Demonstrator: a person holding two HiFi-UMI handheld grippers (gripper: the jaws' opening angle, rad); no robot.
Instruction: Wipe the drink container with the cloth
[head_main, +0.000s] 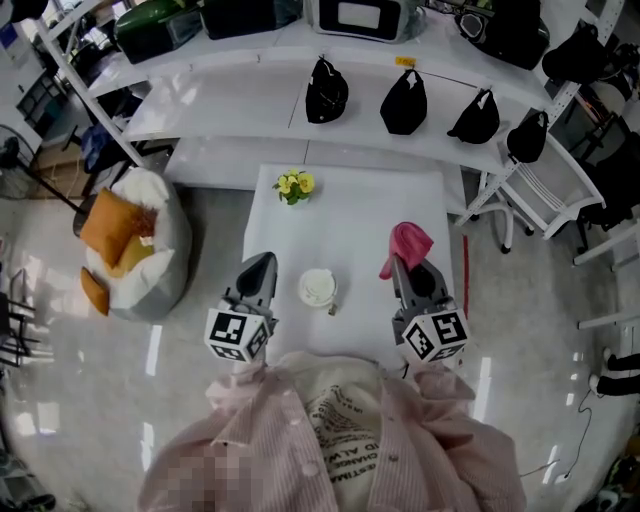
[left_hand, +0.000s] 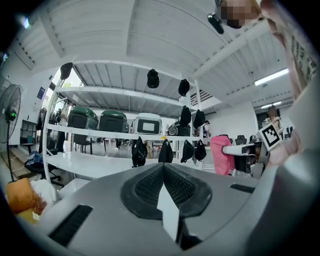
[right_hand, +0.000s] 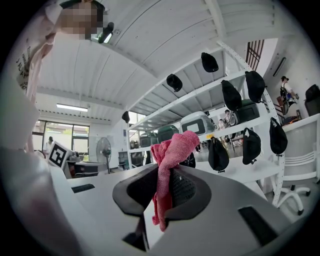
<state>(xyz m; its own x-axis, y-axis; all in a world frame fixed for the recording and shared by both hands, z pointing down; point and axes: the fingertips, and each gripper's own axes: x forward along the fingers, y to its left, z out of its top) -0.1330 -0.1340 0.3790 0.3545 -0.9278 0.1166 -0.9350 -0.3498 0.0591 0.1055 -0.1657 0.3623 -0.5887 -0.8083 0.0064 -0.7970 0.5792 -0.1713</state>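
The drink container (head_main: 318, 288), white and round from above, stands on the white bench (head_main: 350, 215) close to its near edge, about midway between the left and right edges. Only the head view shows it; both tool cameras look above the bench, at the shelving.

The pink cloth (head_main: 408, 243) is up off the bench, to the right of the container and apart from it. It is pinched in the right tool (head_main: 402, 264). The right gripper view gives the grip plainly: that tool (right_hand: 167, 175) has its jaws clamped on the cloth (right_hand: 172, 150), with a bunch standing above the pads and a tail hanging below them.

The left tool (head_main: 262, 264) hovers left of the container, near it but not touching. In its own view the left tool (left_hand: 163, 170) has its jaws pressed together with nothing between them, and the cloth (left_hand: 221, 152) shows far off at the right.

Yellow flowers (head_main: 295, 185) sit at the bench's far left corner, seen only from the head. Beyond the far edge, black bags (head_main: 326, 92) hang along a white shelf (head_main: 250, 100). On the floor off the left edge lies a pale beanbag (head_main: 150, 250) carrying orange cushions (head_main: 110, 228). The right gripper view alone catches a standing fan (right_hand: 103, 147).
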